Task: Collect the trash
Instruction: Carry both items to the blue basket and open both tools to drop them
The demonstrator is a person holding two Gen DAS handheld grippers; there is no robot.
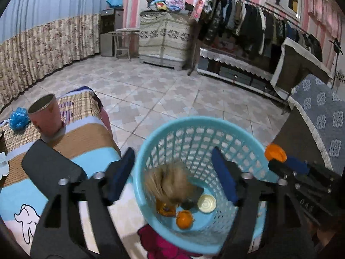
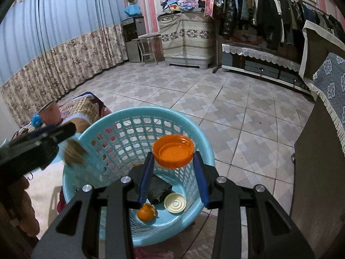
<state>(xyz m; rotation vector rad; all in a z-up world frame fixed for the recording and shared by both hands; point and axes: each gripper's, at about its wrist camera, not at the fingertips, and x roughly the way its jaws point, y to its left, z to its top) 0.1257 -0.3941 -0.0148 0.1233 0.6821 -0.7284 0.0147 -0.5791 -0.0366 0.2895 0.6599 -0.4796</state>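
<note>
A light blue mesh basket [image 1: 151, 142] stands on the floor; it also shows in the right wrist view [image 2: 200, 138]. In it lie an orange peel [image 1: 184, 219], a white round lid [image 1: 206, 203], a dark scrap and an orange wrapper. My left gripper [image 1: 172, 172] is open above the basket, and a blurred tan wad [image 1: 170, 183] is falling between its fingers. My right gripper [image 2: 173, 164] is shut on an orange bottle cap [image 2: 173, 153] over the basket; that cap also shows in the left wrist view [image 1: 275, 152].
A low bed with a striped, patterned cover [image 1: 86, 133] lies at the left, with a pink cup [image 1: 46, 114] and a blue bath pouf [image 1: 19, 117] on it. A dark table with a blue cloth [image 1: 319, 116] stands at the right. Tiled floor [image 2: 237, 108] stretches beyond.
</note>
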